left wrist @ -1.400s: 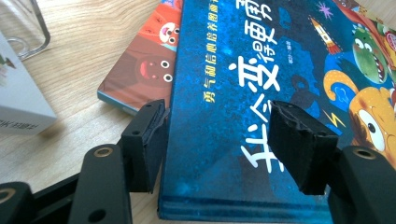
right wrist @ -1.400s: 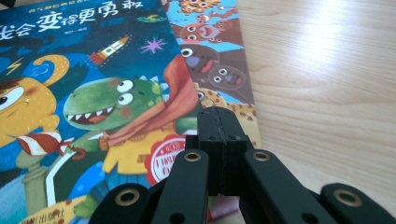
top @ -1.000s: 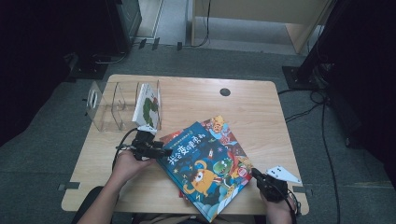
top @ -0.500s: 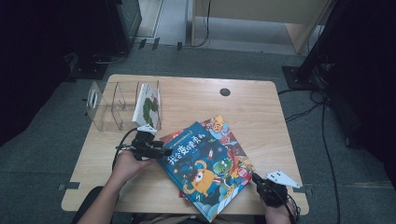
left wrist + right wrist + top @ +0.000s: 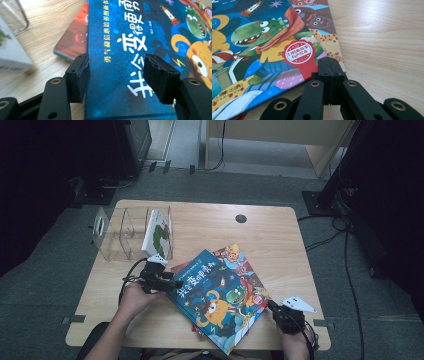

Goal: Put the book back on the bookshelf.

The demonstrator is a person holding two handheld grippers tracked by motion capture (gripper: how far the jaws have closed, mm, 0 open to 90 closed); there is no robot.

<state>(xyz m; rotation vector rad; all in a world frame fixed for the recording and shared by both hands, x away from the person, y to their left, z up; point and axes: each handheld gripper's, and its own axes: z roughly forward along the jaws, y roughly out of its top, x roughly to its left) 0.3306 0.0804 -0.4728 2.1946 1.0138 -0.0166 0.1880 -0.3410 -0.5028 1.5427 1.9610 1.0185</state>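
Now the right gripper [image 5: 274, 306], jaws pressed together on nothing, has drawn back off the near right corner of the glossy blue monster picture book [image 5: 215, 297] lying mid-table, leaving the left gripper [image 5: 172, 283], jaws apart over its left edge, to lift it.

A clear acrylic rack [image 5: 115, 237] stands at the wooden table's [image 5: 280, 235] far left, a white book [image 5: 159, 232] upright in its right compartment; a dark round grommet [image 5: 241, 218] sits near the far edge; cables [image 5: 330, 232] trail over the grey floor.
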